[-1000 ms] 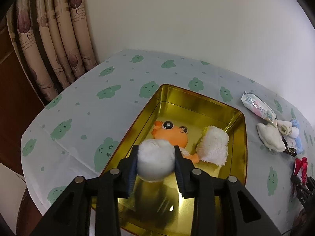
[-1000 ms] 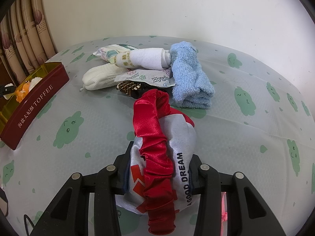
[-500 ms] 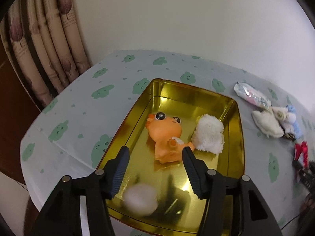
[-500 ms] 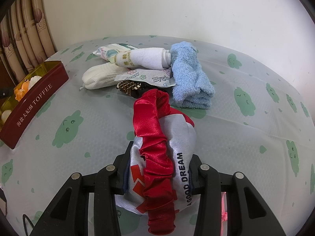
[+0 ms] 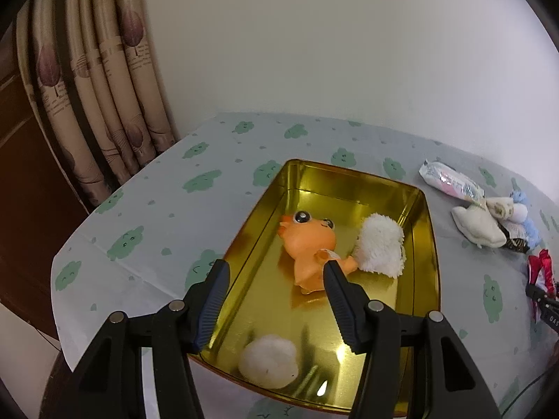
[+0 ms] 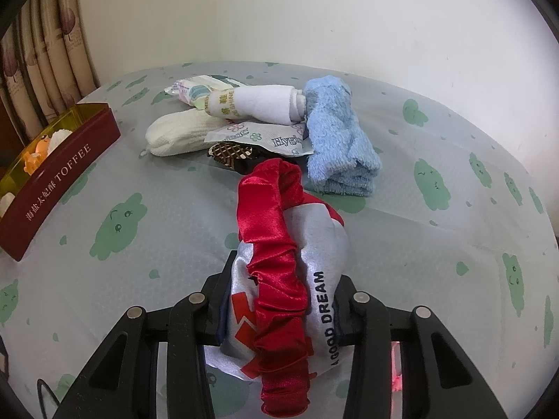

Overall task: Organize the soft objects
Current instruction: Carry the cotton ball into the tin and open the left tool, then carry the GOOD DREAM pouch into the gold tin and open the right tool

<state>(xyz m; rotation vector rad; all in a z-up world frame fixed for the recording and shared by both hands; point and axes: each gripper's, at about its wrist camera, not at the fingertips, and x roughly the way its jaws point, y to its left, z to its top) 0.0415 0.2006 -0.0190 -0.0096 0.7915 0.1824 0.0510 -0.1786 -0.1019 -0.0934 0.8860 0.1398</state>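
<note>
Now | left gripper [image 5: 276, 272]: jaws wide, empty, white ball [image 5: 268, 361] lies in tin [image 5: 428, 244] at lower frame | right gripper [image 6: 284, 279]: clamped on eye mask [image 6: 290, 272], jaws closing | advice: lift mask clear, carry toward tin at left frame edge, keep squeeze firm on slippery satin

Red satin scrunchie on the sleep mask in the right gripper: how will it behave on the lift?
Probably floppy: the red satin scrunchie drapes over the sleep mask, its loop hanging past both ends. The shiny satin looks slippery, so it may slide off. The right gripper, jaws just closing further, seems to squeeze the mask more than the scrunchie. It looks light.
</note>
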